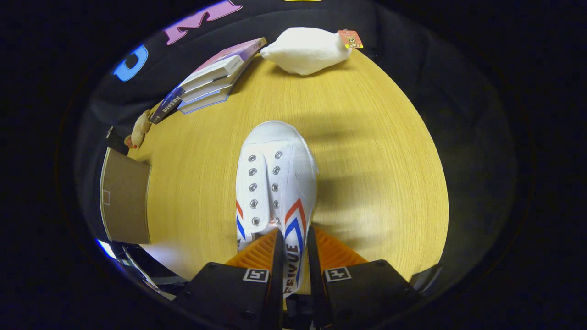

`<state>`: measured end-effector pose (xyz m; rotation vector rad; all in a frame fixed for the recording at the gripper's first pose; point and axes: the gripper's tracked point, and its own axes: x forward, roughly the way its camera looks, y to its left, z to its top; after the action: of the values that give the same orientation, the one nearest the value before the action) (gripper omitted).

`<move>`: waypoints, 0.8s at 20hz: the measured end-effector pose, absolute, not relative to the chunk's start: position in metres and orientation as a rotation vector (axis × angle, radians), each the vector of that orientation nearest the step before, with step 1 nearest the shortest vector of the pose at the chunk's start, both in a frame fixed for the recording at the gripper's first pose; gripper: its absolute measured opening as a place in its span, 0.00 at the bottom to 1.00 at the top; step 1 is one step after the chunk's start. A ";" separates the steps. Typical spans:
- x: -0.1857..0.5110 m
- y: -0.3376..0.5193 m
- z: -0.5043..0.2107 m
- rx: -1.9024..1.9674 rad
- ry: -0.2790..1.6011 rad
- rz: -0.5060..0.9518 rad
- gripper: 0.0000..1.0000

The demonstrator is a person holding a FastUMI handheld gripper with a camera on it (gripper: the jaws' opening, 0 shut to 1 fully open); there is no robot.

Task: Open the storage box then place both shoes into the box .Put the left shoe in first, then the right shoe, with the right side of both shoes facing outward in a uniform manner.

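Shoe [275,178]: white canvas, silver eyelets, red and blue chevron stripes on its sides. Table [367,151]: pale yellow wood grain. Box flap [126,201]: plain brown cardboard. Plush toy [307,49]: white, with orange-red tag. Books [213,75]: pink-purple cover on top, white page edges, dark blue spine below. Small figure [139,130]: tan.

White shoe [275,178], red/blue stripes, toe fwd, above table.

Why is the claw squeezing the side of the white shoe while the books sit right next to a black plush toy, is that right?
Not quite: the plush toy is white, not black, as the gripper view shows. The claw does squeeze the white shoe by its side, and the books sit beside the toy.
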<state>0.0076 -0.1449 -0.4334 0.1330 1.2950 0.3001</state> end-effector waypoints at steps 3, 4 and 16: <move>0.010 -0.147 -0.431 0.197 1.308 0.261 0.11; 0.009 -0.146 -0.432 0.205 1.302 0.259 0.08; -0.004 -0.103 -0.350 0.244 1.222 0.187 0.07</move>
<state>-0.0042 -0.1025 -0.3503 0.2436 1.2220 0.1868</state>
